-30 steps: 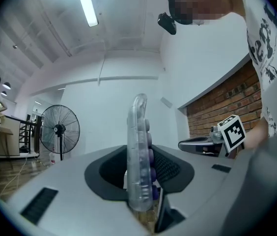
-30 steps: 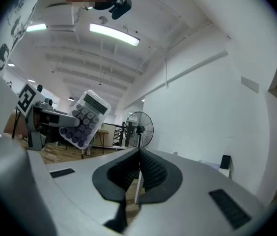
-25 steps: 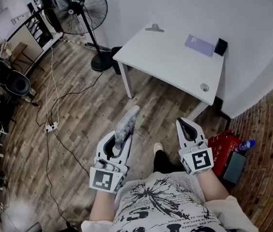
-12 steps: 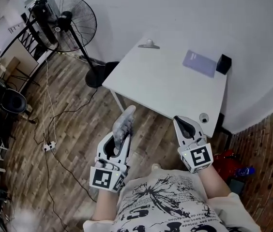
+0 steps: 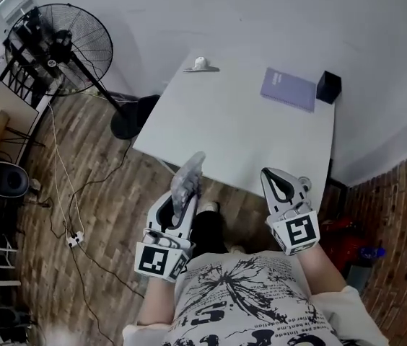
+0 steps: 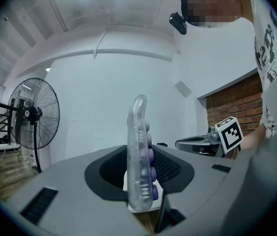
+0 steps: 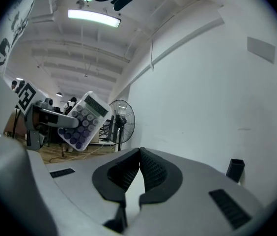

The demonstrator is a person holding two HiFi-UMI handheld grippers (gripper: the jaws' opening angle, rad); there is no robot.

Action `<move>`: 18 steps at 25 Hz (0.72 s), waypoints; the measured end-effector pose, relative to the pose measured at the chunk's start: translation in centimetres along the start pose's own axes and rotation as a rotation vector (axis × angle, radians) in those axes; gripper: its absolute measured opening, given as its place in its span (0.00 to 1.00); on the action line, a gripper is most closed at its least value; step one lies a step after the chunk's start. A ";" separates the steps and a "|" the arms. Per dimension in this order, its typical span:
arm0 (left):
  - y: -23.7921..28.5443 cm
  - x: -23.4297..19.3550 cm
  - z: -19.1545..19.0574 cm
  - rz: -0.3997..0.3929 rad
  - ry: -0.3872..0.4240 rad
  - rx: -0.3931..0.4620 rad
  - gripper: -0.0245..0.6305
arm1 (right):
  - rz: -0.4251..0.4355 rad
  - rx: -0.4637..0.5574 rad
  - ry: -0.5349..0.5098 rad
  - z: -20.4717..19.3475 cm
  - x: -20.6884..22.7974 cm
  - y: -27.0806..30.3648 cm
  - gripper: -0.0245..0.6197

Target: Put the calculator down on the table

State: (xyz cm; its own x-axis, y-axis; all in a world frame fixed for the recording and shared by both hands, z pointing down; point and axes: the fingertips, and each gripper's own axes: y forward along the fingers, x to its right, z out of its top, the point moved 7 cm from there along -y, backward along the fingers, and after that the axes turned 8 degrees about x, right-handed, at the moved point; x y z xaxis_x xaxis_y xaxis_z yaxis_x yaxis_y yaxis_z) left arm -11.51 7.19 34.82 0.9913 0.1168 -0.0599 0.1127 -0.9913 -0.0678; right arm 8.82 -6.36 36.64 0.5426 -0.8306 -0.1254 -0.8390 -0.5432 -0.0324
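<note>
- My left tool (image 5: 186, 197) is closed on the calculator (image 5: 189, 171); the two pads press on its flat sides and its lower part sits between them.
- The calculator stands on its edge and sticks out past the jaw tips. It has a clear case with purple keys, and the keys face right, toward my other tool.
- The calculator is in the air, not on the surface (image 5: 232, 135). In the head view its far end comes just to the near edge of the white surface, and the wooden floor (image 5: 81, 193) is under it.
- My right tool (image 5: 270, 177) holds nothing; its jaws are together and the tips touch. It is to the right of the left tool, well apart from it, also at the near edge of the surface.
- On the far part of the surface lie a purple booklet (image 5: 288, 89) and, just right of it, a small black box (image 5: 328, 86).
- A metal clip (image 5: 201, 65) lies at the far left edge of the surface.
- A standing fan (image 5: 52, 49) is on the floor to the left, and cables (image 5: 66, 193) run over the floor.
</note>
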 end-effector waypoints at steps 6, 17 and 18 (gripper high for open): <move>9.2 -5.3 -0.4 -0.154 0.013 -0.043 0.26 | -0.186 -0.022 0.015 -0.9 4.6 5.8 0.06; 23.7 -14.0 -5.4 -0.381 -0.015 -0.173 0.26 | -0.386 -0.131 0.064 -5.0 9.3 15.3 0.06; 24.7 -14.4 -6.3 -0.403 -0.015 -0.190 0.26 | -0.404 -0.145 0.067 -5.4 9.4 15.7 0.06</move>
State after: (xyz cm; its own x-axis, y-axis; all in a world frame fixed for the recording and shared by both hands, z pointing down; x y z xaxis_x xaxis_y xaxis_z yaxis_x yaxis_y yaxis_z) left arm -22.53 -19.36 40.29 0.8645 0.4960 -0.0811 0.5021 -0.8595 0.0958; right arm 0.97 -23.41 40.29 0.8319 -0.5510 -0.0663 -0.5466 -0.8341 0.0741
